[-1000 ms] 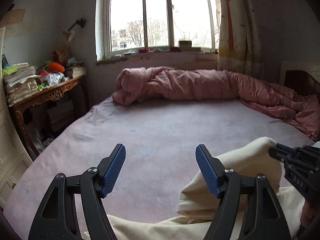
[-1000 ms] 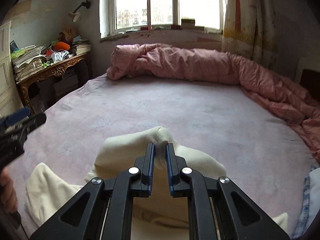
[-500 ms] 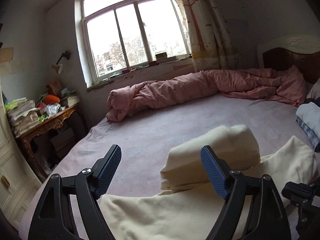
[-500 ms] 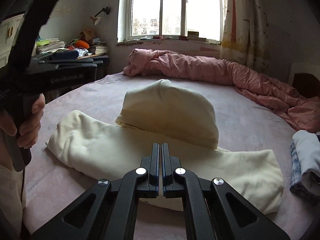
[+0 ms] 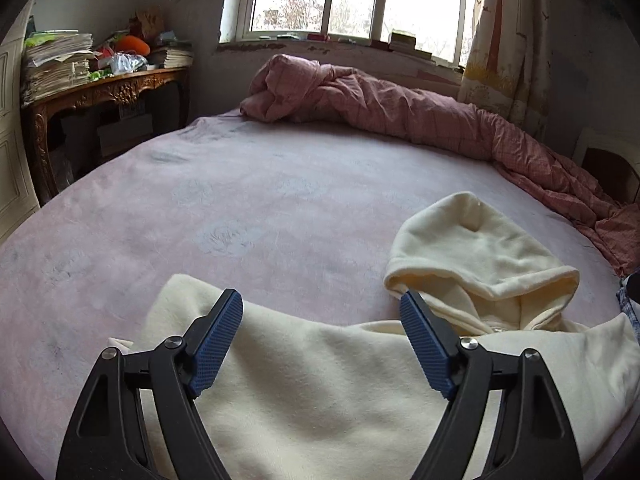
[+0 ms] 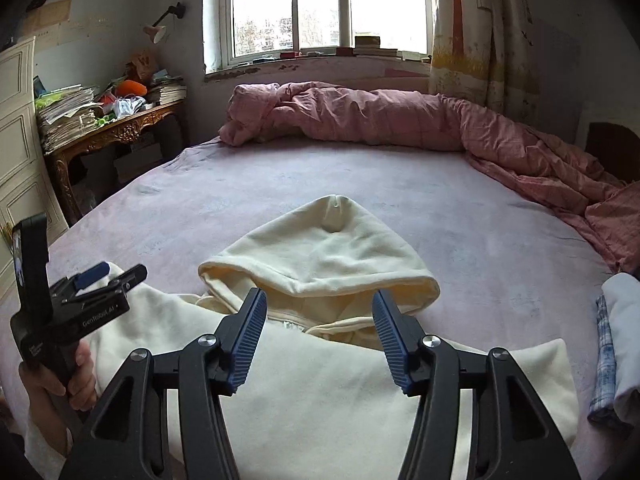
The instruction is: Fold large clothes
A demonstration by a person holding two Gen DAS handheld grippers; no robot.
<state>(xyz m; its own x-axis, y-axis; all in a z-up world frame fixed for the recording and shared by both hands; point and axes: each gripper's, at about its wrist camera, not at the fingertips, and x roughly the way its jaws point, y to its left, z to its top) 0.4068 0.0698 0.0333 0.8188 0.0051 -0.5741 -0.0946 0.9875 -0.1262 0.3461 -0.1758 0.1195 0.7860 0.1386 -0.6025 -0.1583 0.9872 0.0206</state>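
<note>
Garment: a cream hoodie (image 6: 320,380) lies on the near part of the bed (image 6: 360,184), its body already folded into a wide band across the near edge, which suggests the sleeves and sides are tucked under.
Hood: the hood (image 6: 324,252) lies flat beyond the band, pointing toward the far side (the one part not yet folded in, so probably next to be turned back over the body).
Right gripper: the right gripper (image 6: 318,334) hangs over the neckline and drawstrings; its jaws are opening, pads spread, with no cloth pressed between them.
Left gripper: the left gripper (image 5: 322,344) hangs over the left part of the band, fingers spread wide and holding nothing; from the right wrist view it shows at the left edge in a hand (image 6: 60,384), placed, I judge, to reach the left end.
Contact: whether either gripper's underside brushes the cloth cannot be told from these angles.
Other laundry: a pale folded stack (image 6: 618,344) sits at the right edge, just beside the hoodie, likely finished pieces.
Bedding: a pink quilt (image 6: 400,120) is bunched along the far and right sides, leaving the middle free for folding.
Room: a cluttered carved table (image 6: 120,128) stands far left, under the window (image 6: 316,8).
</note>
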